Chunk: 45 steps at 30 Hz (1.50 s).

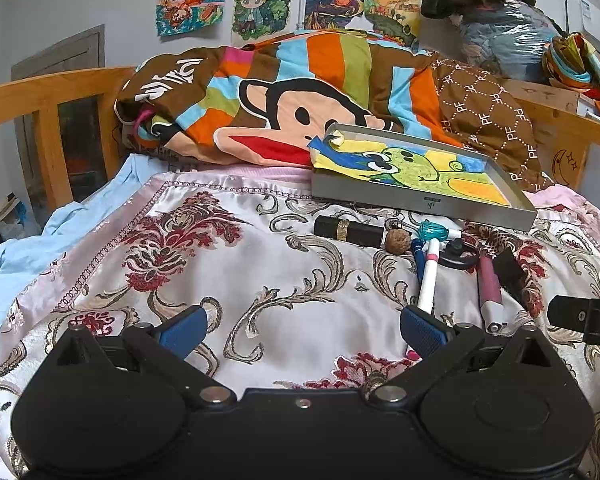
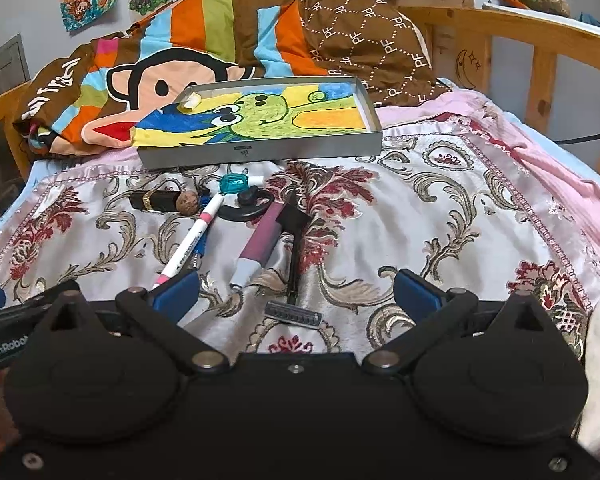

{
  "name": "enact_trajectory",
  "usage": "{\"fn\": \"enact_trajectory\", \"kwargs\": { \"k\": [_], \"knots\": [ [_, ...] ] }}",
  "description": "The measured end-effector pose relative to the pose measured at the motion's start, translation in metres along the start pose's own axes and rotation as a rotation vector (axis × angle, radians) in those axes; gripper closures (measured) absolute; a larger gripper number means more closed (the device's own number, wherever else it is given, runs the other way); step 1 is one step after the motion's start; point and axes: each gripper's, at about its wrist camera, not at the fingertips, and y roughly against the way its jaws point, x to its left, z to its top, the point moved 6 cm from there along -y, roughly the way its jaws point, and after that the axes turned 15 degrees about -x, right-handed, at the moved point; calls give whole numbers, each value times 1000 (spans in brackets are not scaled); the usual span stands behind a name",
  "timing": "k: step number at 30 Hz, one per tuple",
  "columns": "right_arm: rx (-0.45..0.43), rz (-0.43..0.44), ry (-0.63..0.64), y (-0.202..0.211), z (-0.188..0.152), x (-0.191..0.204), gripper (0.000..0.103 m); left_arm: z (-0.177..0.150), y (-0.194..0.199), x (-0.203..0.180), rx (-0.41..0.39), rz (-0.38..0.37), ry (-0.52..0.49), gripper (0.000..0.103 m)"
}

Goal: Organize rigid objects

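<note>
A grey tray (image 2: 260,151) (image 1: 420,200) lined with a frog drawing lies at the back of the floral cloth. In front of it are scattered small items: a black lipstick case (image 2: 152,199) (image 1: 348,231), a walnut (image 2: 188,202) (image 1: 397,241), a white and pink marker (image 2: 192,240) (image 1: 428,276), a blue pen (image 2: 202,246), a teal-capped piece (image 2: 233,183) (image 1: 433,231), a black earpiece (image 2: 247,202) (image 1: 458,254), a mauve tube (image 2: 260,240) (image 1: 489,288) and a black razor (image 2: 294,280). My right gripper (image 2: 296,292) is open just behind the razor head. My left gripper (image 1: 304,324) is open over bare cloth, left of the items.
A striped monkey-print pillow (image 1: 284,100) lies behind the tray against a wooden bed frame (image 2: 540,48). Drawings hang on the wall (image 1: 188,8). Pink bedding (image 2: 560,160) slopes off to the right. The other gripper's black body (image 1: 584,318) shows at the right edge of the left wrist view.
</note>
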Motion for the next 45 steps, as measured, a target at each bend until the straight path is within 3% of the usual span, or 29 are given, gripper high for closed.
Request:
{"fn": "enact_trajectory", "kwargs": {
  "k": [12,22,24,27,31,40,45],
  "knots": [
    [52,-14,-73,-6,2,-10,0,-1,-7,-15,31,-1,-24,1],
    [61,28,-11,-17,9,-7,0,3,-19,-20,57,-34,-41,1],
    [77,70,38,-25,12,-3,0,4,-25,-22,64,-66,-43,1],
    [103,130,132,-42,14,5,1,2,-43,-28,119,-176,-8,1],
    [145,170,161,-62,15,3,1,-1,-67,-40,181,-287,42,3],
    [122,354,247,-94,22,4,1,0,-112,-52,254,-409,81,10],
    [107,367,314,-114,25,0,27,-1,-128,-51,292,-447,127,25]
  ]
}}
